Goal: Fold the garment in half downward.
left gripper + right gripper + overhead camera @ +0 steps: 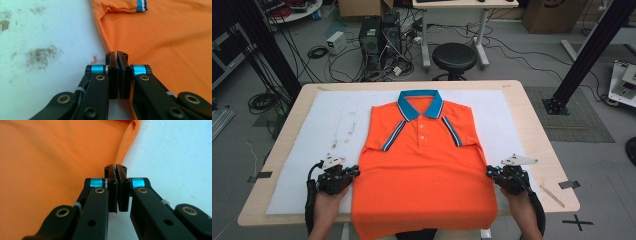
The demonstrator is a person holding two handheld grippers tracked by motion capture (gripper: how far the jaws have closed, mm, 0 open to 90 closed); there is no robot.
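An orange polo shirt (424, 170) lies flat and face up on a white mat (312, 150) on the wooden table (537, 145), with its blue collar (420, 103) at the far side and its bottom edge hanging a bit over the near side. The step looks like taking the shirt by its two side edges to fold it. To do this well, both hands should pinch the same spot on each side, hold just the edge, and lift together so the cloth stays smooth. The left gripper (116, 53) sits at the shirt's left edge and the right gripper (115, 168) at its right edge. Both are shut tight, jaws pressed together. Their tips touch the shirt's edge, but I cannot tell if any cloth is caught between them.
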